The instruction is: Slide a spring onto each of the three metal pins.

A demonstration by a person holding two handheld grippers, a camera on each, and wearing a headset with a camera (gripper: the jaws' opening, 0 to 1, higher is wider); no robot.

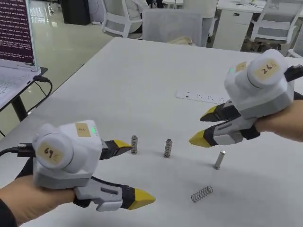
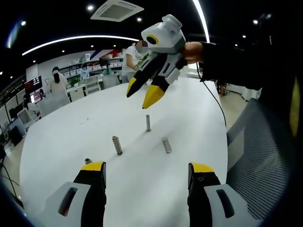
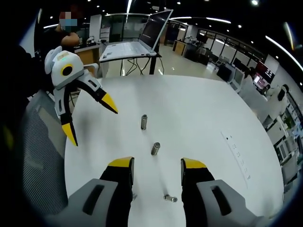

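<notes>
The left tool (image 1: 142, 172) and right tool (image 1: 197, 129) are hanging open, empty; a clumsy pinch could send the spring (image 1: 202, 193) rolling.

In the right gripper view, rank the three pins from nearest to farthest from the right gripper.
1. The bare pin, low between the jaws of the right gripper.
2. The middle pin, spring on, just ahead of the fingertips.
3. The far pin, spring on, further ahead and slightly left in view.

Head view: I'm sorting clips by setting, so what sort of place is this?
Probably an open-plan office: swivel chairs behind the white table, a laptop beside it, a power strip on it.
</notes>
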